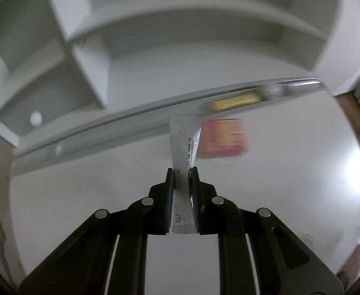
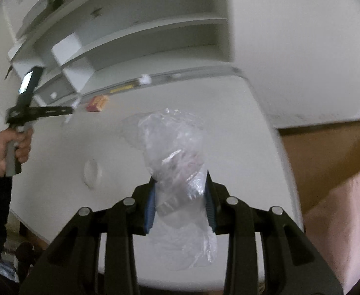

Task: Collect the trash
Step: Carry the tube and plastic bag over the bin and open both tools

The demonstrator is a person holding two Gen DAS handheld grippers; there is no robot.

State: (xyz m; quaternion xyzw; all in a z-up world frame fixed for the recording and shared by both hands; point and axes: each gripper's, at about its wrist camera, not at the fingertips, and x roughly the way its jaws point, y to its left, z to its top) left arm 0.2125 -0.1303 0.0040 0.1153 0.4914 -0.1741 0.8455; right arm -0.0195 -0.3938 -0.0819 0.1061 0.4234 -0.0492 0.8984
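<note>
White table [image 2: 229, 123] below white wall shelves [image 2: 155, 32]. Small red-and-yellow box [image 2: 97, 103] on table near back edge. Left tongs [image 1: 182, 172] hold white paper strip [image 1: 182, 147] before it; right tongs [image 2: 180, 191] hold crumpled clear plastic wrap [image 2: 172, 152] over table's middle.

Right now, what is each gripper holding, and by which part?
Left gripper: silvery wrapper strip, by its lower end. Right gripper: crumpled clear plastic bag, around its middle.

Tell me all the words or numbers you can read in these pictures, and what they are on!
None can be read.
White wrapper in the left gripper: small printed lines, too tiny and blurred.
Red and yellow box on the table: blurred, no letters legible.
Clear plastic bag in the right gripper: no print visible.
</note>
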